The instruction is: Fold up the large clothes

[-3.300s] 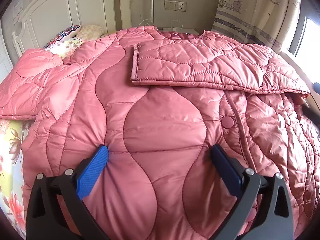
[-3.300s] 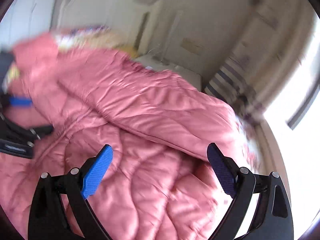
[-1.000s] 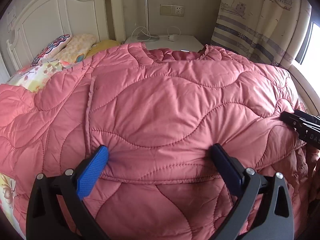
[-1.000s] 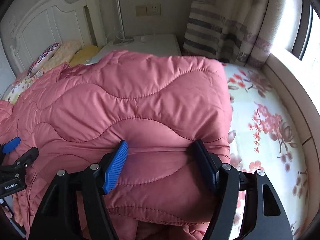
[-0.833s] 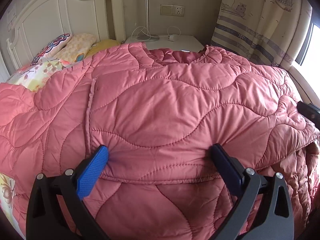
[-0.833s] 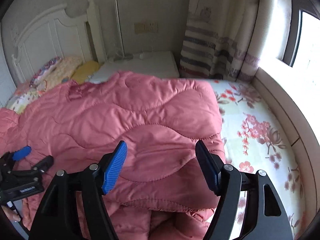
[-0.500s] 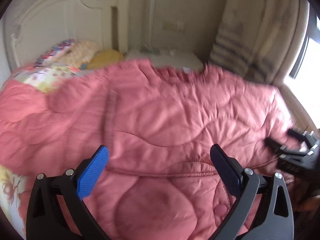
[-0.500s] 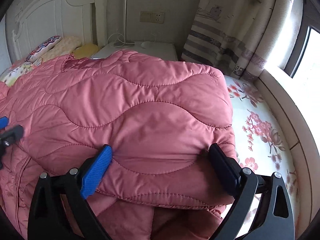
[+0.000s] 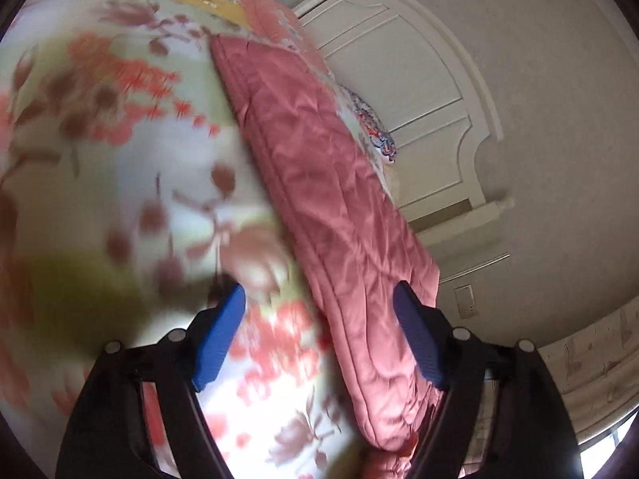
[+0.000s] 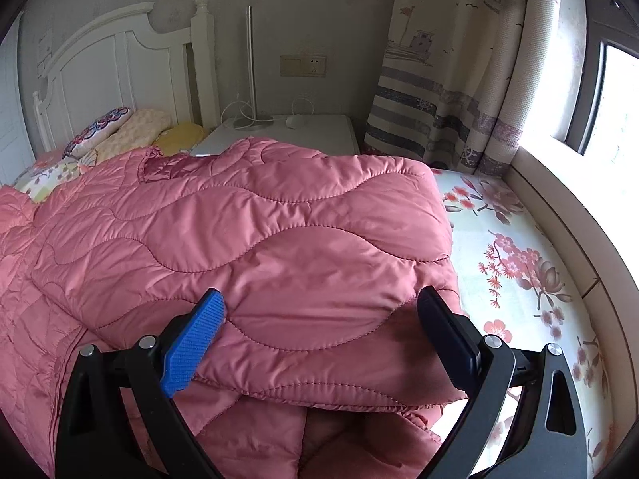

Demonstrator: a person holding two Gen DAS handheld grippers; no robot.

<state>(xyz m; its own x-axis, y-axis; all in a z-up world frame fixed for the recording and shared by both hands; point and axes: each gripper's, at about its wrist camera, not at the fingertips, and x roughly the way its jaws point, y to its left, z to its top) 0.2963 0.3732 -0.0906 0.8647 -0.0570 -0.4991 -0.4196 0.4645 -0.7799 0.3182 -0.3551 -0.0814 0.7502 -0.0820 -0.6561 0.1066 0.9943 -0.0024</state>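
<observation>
My right gripper (image 10: 319, 337) gapes over the coat (image 10: 259, 247), unclamped (fold sits); left gripper (image 9: 319, 335) closing, empty, beside coat's sleeve edge.

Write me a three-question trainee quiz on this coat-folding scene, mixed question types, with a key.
1. True or false: the right gripper is clamped shut on the pink quilted coat.
2. Multiple choice: in the right wrist view, what lies on the floral bedsheet to the right of the coat? A) a pillow B) bare sheet only C) a second coat
3. Fill in: in the left wrist view, the left gripper points along the coat's ____, where it meets the sheet.

Key:
1. False; its jaws stand wide, the pads not pressing the fabric.
2. B
3. edge; its jaws are closing, with that edge between them.
</observation>
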